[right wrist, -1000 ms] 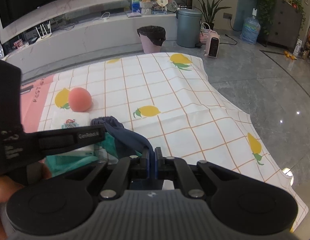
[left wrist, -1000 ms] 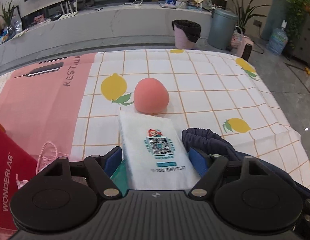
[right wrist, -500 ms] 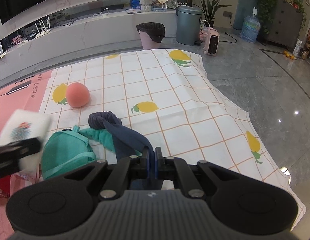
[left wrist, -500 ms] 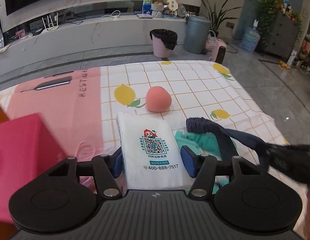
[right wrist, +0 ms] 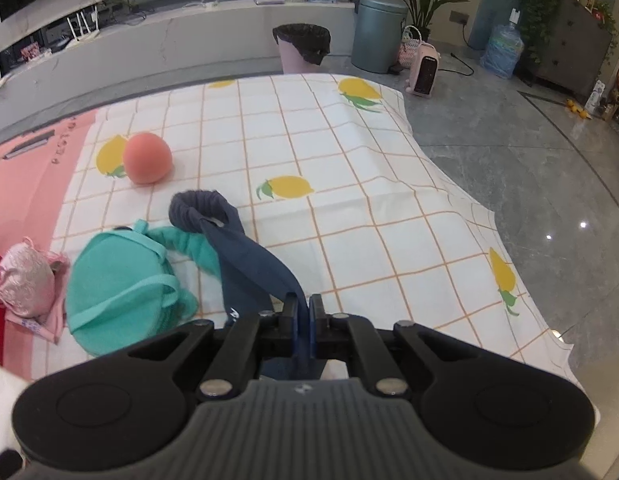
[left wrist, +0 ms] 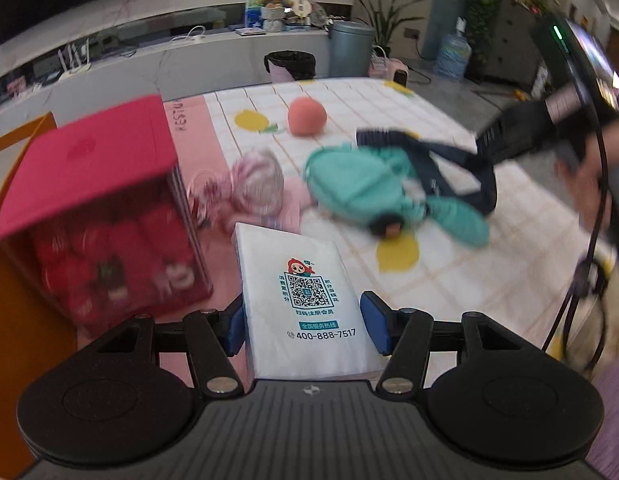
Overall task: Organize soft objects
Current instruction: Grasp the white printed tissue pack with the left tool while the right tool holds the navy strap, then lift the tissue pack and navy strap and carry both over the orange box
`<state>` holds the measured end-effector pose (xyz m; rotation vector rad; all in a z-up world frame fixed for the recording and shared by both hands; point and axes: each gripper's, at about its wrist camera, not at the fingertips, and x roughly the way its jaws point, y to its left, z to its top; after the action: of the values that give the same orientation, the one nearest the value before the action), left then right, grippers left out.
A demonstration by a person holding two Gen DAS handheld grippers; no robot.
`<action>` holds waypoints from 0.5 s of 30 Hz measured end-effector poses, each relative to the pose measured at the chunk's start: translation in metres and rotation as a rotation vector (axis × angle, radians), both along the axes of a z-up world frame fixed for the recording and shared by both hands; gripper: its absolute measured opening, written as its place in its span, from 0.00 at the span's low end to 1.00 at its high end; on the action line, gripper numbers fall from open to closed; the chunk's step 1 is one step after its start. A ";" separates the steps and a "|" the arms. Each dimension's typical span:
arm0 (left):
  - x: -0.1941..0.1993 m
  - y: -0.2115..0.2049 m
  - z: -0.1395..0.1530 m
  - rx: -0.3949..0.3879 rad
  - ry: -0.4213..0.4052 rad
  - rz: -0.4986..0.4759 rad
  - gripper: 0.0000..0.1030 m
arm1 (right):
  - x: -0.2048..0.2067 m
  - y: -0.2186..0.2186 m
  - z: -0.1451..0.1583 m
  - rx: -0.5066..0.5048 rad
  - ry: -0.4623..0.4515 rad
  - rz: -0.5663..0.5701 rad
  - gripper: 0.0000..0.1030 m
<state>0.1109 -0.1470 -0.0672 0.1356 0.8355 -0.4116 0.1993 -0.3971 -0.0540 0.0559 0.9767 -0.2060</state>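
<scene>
Left wrist view: your left gripper (left wrist: 305, 326) clamps the white tissue pack (left wrist: 299, 300), carried near the red box (left wrist: 97, 208). Right gripper (right wrist: 304, 330) pinches the navy sock (right wrist: 245, 260). Next, likely box the pack.

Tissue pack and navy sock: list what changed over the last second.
The left tool carried the tissue pack off the teal pouch leftward, toward the red box. The right tool stayed clamped on the navy sock. The peach ball stayed put.

Right gripper (right wrist: 303, 312) jaws pinch navy cloth (right wrist: 245, 264)
</scene>
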 end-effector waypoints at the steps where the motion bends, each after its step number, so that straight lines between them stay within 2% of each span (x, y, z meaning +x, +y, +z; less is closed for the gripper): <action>1: -0.001 0.002 -0.005 0.007 0.002 -0.004 0.65 | 0.001 0.000 -0.002 -0.005 0.008 0.000 0.03; 5: -0.001 0.007 -0.022 -0.010 0.016 0.000 0.65 | 0.005 0.002 -0.008 -0.025 0.021 -0.018 0.06; 8: -0.001 0.009 -0.028 -0.009 -0.016 -0.009 0.67 | 0.010 0.001 -0.009 -0.006 -0.001 -0.036 0.09; 10: -0.001 0.008 -0.029 0.004 -0.020 -0.032 0.75 | 0.014 0.000 -0.009 0.031 -0.025 -0.031 0.24; 11: -0.003 0.007 -0.029 0.005 -0.019 -0.042 0.77 | 0.016 -0.001 -0.009 0.052 -0.035 -0.027 0.45; 12: -0.003 0.006 -0.030 0.005 -0.015 -0.053 0.80 | 0.020 -0.001 -0.010 0.077 -0.040 -0.023 0.56; 15: -0.006 0.005 -0.033 0.003 -0.028 -0.088 0.80 | 0.031 -0.002 -0.013 0.148 -0.055 -0.034 0.56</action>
<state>0.1054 -0.1420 -0.0998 0.1807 0.8043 -0.4906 0.2306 -0.3989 -0.0665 0.2132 0.9353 -0.1623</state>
